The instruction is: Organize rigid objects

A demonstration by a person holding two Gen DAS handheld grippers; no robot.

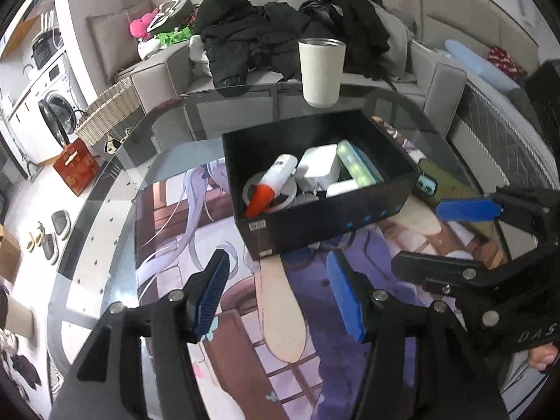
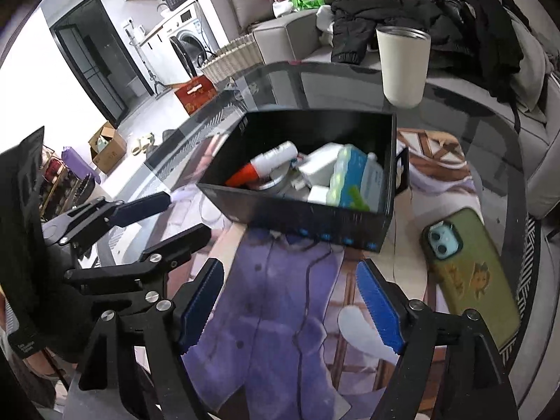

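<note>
A black open box [image 1: 336,217] [image 2: 297,215] stands on the printed mat. Inside lie a white bottle with an orange cap [image 1: 269,183] [image 2: 260,168], a white charger block [image 1: 320,168] [image 2: 320,164], a roll of tape [image 1: 288,189], and a blue-green pack [image 1: 357,164] [image 2: 353,178]. My left gripper [image 1: 280,297] is open and empty, near the box's front. My right gripper [image 2: 290,308] is open and empty over the mat; it also shows in the left wrist view [image 1: 451,234]. The left gripper shows in the right wrist view [image 2: 175,217].
A cream tumbler [image 1: 321,70] [image 2: 404,66] stands behind the box on the glass table [image 1: 115,189]. A phone in a green case [image 2: 469,273] lies right of the box. A sofa piled with dark clothes [image 1: 280,38] stands behind the table.
</note>
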